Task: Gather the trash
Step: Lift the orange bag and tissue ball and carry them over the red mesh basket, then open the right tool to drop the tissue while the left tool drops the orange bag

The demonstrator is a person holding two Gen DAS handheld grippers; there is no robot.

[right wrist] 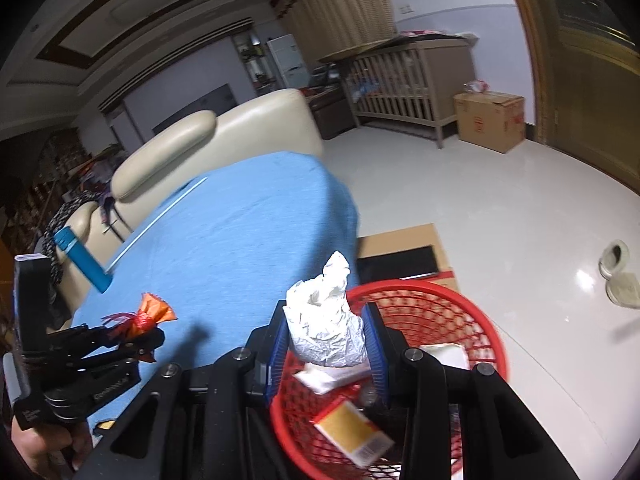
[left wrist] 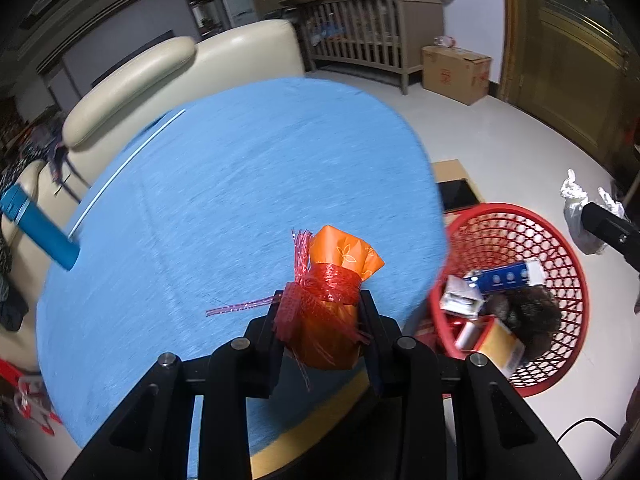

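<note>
The left gripper point(left wrist: 320, 312) has its jaws clamped on an orange wrapper bundle point(left wrist: 334, 308), which is bound round the middle with red mesh netting point(left wrist: 332, 288). The bundle stands roughly upright between the jaws, its orange top flaring above the netting and loose red strands trailing to the left. It is held above the blue-covered worktop point(left wrist: 224, 200), near the worktop's right edge. In the right wrist view the same left gripper point(right wrist: 150, 334) appears at lower left, carried by a hand point(right wrist: 44, 440), with the orange wrapper bundle point(right wrist: 154, 314) projecting from its tip.

The right gripper point(right wrist: 326, 332) has its jaws clamped on a crumpled white paper wad point(right wrist: 328, 320). The wad sits upright between the blue-lined pads and is positioned over the near rim of the red basket point(right wrist: 472, 320).

The red basket point(left wrist: 568, 264) stands on the floor just beside the worktop. It already holds a blue-and-white carton point(left wrist: 508, 278), a yellow-and-white box point(left wrist: 502, 346), small white cartons and a dark rounded mass point(left wrist: 524, 308).

On the worktop, a blue rectangular object point(left wrist: 38, 226) lies at the far left edge, with a thin white straw-like rod point(left wrist: 128, 170) just beside it. Behind the worktop is a cream sofa point(left wrist: 168, 76). Further back stand a slatted wooden crib point(left wrist: 372, 40) and a cardboard box point(left wrist: 456, 74) on the floor.
</note>
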